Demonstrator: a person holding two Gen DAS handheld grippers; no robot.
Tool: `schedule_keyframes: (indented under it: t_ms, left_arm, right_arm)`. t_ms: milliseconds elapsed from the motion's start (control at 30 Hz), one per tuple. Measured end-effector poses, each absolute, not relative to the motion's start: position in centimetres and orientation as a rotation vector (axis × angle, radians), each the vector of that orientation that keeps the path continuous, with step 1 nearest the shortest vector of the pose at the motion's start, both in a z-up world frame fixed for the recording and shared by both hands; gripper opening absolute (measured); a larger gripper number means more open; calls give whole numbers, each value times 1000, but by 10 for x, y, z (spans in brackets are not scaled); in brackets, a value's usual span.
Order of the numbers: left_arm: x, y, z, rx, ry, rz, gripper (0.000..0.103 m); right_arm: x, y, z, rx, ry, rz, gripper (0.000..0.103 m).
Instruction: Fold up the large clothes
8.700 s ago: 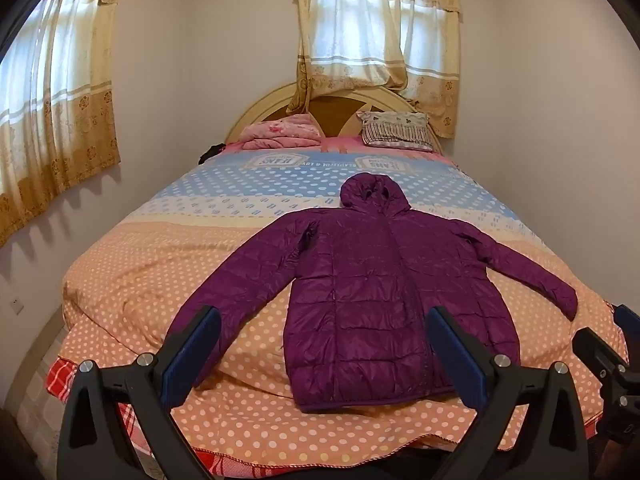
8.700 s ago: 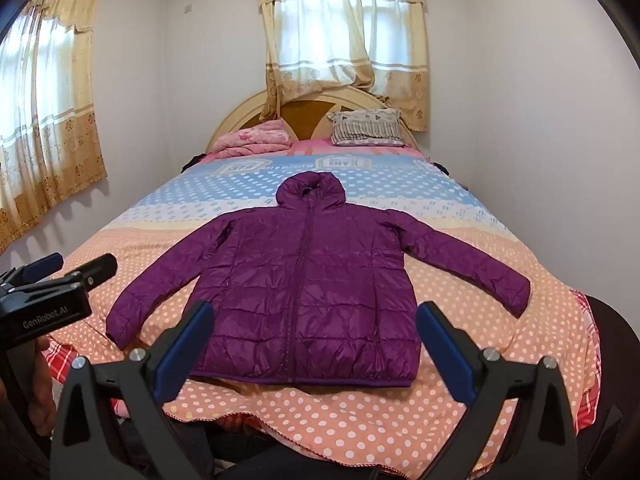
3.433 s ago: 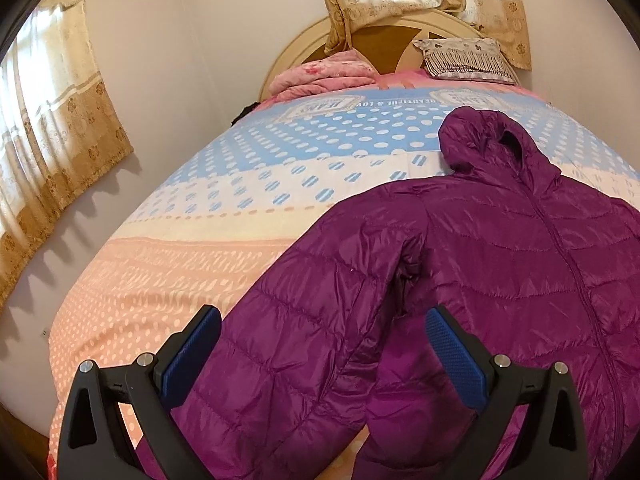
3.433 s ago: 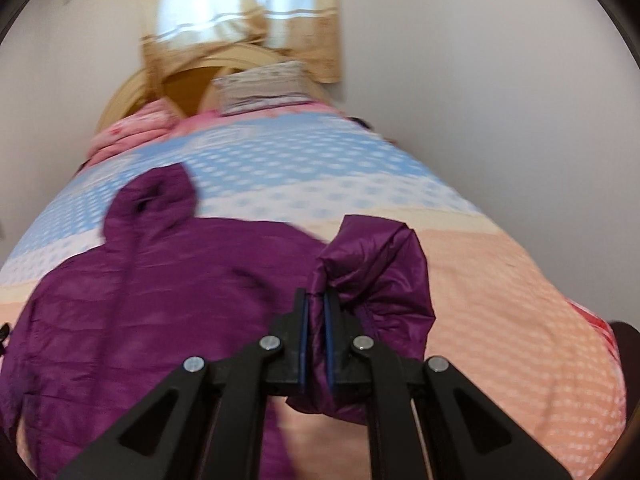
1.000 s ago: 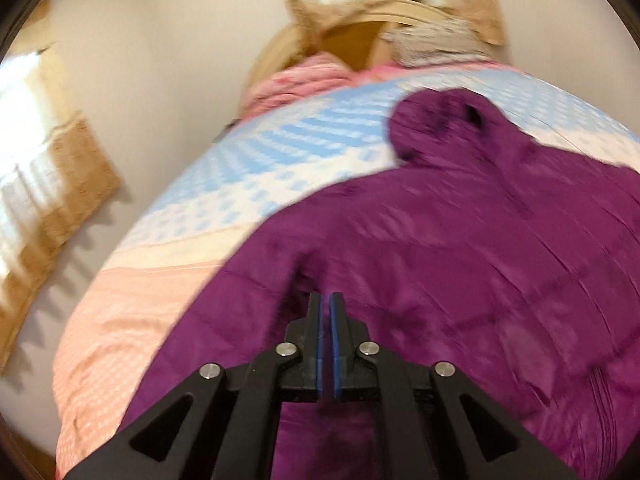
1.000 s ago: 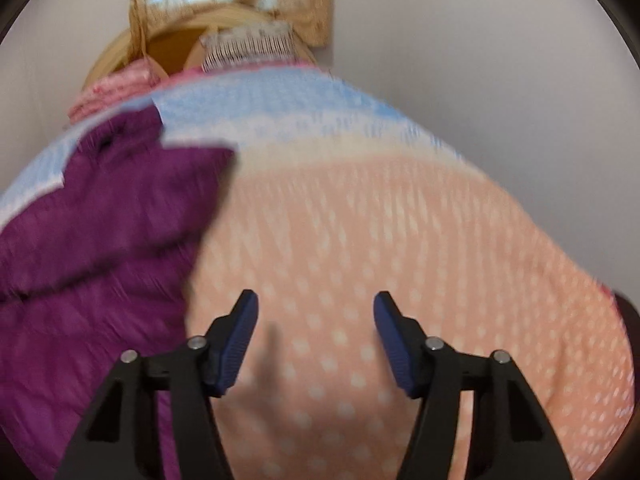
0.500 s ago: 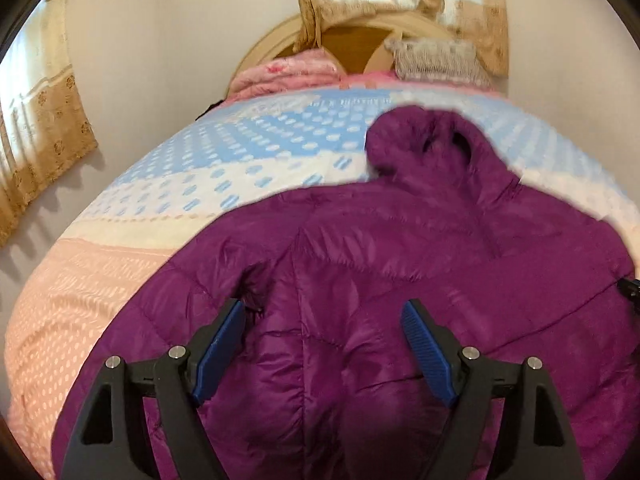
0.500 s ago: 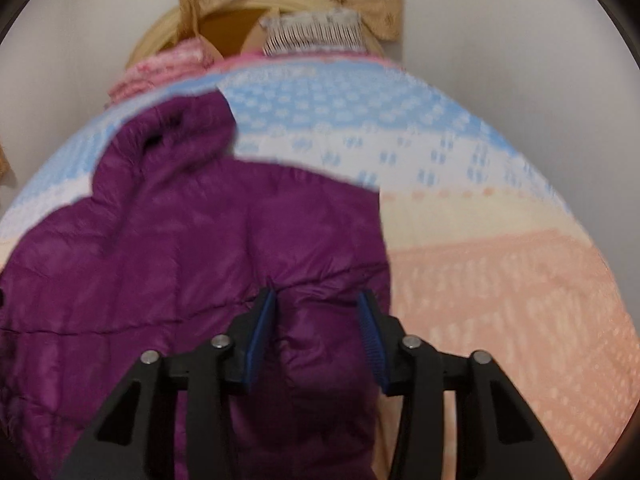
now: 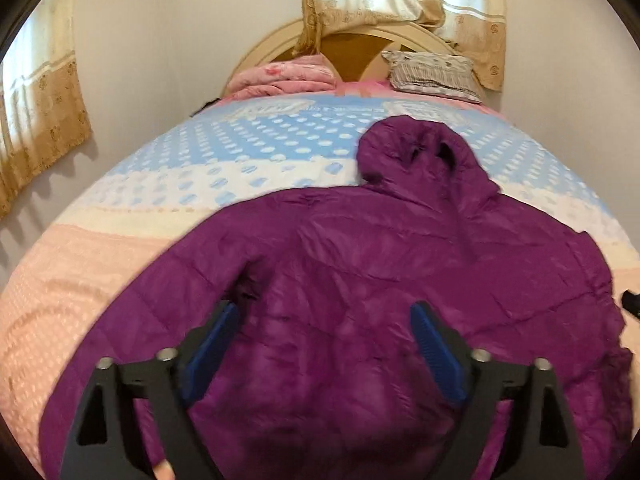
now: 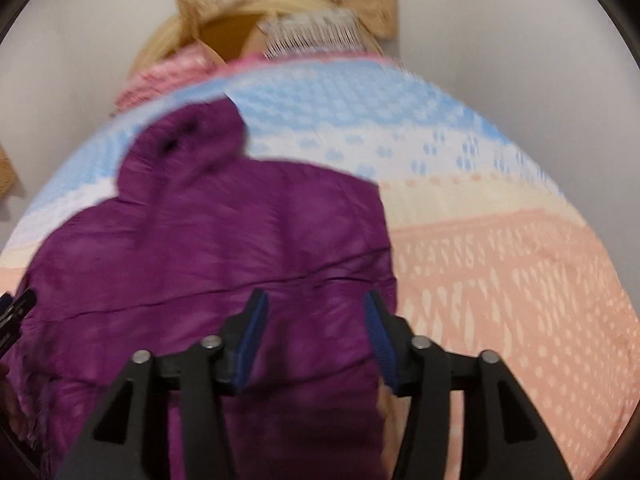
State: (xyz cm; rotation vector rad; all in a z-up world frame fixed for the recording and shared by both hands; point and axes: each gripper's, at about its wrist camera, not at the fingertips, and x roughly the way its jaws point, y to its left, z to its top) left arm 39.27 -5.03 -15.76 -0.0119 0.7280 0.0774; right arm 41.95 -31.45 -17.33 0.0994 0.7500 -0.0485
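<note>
A purple hooded puffer jacket (image 9: pixel 380 272) lies flat on the bed, hood (image 9: pixel 416 152) toward the headboard, both sleeves folded in over the body. My left gripper (image 9: pixel 324 312) hovers over the jacket's left half; its jaws are wide and still opening, with nothing pinched between the blue pads (image 9: pixel 216 340). In the blurred right wrist view, my right gripper (image 10: pixel 316 308) hangs over the jacket (image 10: pixel 208 248) near its right edge. Its jaws are opening too, and the pads (image 10: pixel 252 328) press on nothing. The jacket's hem is hidden below both views.
The spotted peach, white and blue bedspread (image 9: pixel 100 272) stretches bare on either side of the jacket. A folded pink blanket (image 9: pixel 284 78) and a striped pillow (image 9: pixel 432 74) rest at the headboard. Walls close in on both sides (image 10: pixel 540 60). Curtains (image 9: pixel 40 120) hang at the left.
My left gripper went from shut to wide open, leaving the left sleeve folded on the jacket. My right gripper swung left from over the bare bedspread to over the jacket's right side.
</note>
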Motion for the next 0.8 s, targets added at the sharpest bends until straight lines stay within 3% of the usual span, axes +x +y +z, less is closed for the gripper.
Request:
schedule_keyframes:
  t_ms: [200,667,800]
  left_arm:
    - [405,-74,-207,68,857,55,92]
    - [420,-67,-218,-3,924,13,101]
    - [415,-65,-205,44,921,25,101]
  right_arm:
    - [426,-279,-225,34,847,-7,60]
    - [426,-272,-233,-42,842,-51,63]
    - [428,-273,-232,-46,855,-60,69]
